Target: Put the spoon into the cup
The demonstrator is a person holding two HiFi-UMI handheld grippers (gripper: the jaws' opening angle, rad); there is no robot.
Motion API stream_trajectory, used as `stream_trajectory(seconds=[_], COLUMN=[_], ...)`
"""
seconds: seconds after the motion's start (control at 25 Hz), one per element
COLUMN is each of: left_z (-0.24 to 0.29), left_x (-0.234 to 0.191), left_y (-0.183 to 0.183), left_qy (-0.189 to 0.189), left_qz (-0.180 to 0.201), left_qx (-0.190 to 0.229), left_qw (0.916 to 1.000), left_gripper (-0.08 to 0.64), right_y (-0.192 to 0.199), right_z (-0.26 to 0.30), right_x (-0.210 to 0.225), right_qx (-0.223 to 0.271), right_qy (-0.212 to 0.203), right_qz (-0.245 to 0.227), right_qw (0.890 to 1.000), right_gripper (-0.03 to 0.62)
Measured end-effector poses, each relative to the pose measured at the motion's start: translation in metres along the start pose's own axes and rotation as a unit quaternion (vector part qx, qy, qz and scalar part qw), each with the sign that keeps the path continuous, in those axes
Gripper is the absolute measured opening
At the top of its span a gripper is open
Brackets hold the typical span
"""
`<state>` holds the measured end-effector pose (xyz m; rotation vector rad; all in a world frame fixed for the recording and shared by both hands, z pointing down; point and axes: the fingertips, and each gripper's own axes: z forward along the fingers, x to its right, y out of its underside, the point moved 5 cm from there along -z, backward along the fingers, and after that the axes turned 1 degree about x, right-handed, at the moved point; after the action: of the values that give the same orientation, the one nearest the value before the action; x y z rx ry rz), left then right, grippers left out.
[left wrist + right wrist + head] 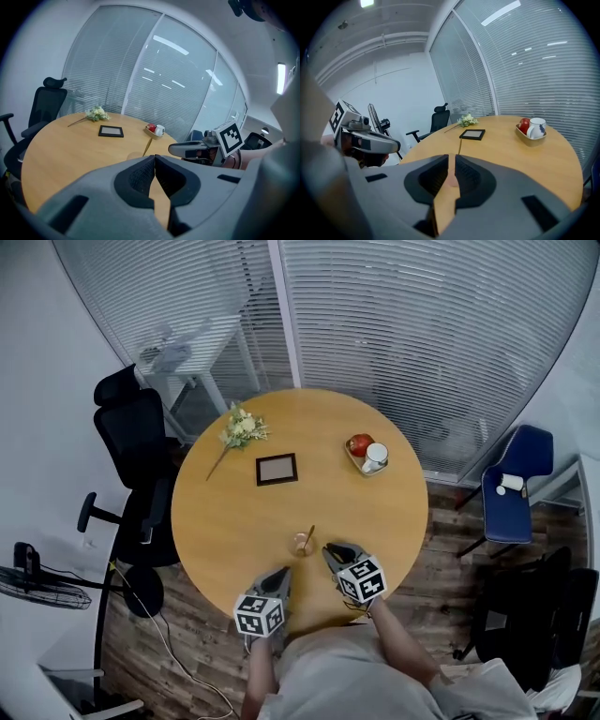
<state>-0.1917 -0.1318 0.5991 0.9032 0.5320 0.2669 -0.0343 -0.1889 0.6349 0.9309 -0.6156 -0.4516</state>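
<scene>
**A:** Starting with the round table: plenty of bare wood, yet carries the task's things close to its near edge, just ahead of both claws. Risks a drop off that edge with any shove toward the body.

**B:** Agreed. Then the left gripper: pressed together, pinching nothing, held low by the near edge, a little left of the cup. Could swing wide and clip it if lifted carelessly.

**A:** Same with the right gripper: squeezed down to a thin slit, nothing caught in it, aimed straight at the cup from just beside it. Worst threat here, judging by closeness: needs only one nudge forward to tip it over.

**B:** Now the cup: small, clear, light-looking, near the near edge, slightly ahead of the two claws and between them. Probably slides or topples easily on smooth wood.

**A:** And the spoon: seems to stand inside the cup already, leaning toward the far edge, though too small in the head view to swear to it.

**B:** So counts as done, most likely. Adds top weight on one side, though. Makes tipping easier, and may flip out if bumped.

**A:** Best to draw both claws away level, without spreading them toward the cup.
</scene>
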Motion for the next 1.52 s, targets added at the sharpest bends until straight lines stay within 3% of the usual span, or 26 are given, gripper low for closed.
stream_trajectory(seconds=[0.44,0.92,1.2,1.52], left_z=[-0.007,-0.018,-0.010,-0.007], left_x=[0.005,-0.001,0.004,0.004], left_y=[0.017,0.028,0.022,0.018], left_qy=[0.003,-0.026,-0.015,-0.018], left_qz=[-0.006,-0.022,-0.019,-0.019], left_qx=[-0.006,0.020,0.023,0.020], left_qw=[1.0000,0.9992,0.9994,0.9995], left_gripper=[0.009,0.009,0.009,0.009], right_y=[0.014,0.024,0.025,0.022], right_z=[-0.016,-0.031,-0.036,-0.035], right_x=[-0.004,-0.012,-0.004,-0.002], right_qx=[0.003,0.006,0.007,0.005], right_qy=[0.012,0.013,0.015,0.007], right_qz=[0.014,0.016,0.017,0.019], right_qw=[1.000,1.000,1.000,1.000], right_gripper=[0.040,0.040,-0.002,-0.002])
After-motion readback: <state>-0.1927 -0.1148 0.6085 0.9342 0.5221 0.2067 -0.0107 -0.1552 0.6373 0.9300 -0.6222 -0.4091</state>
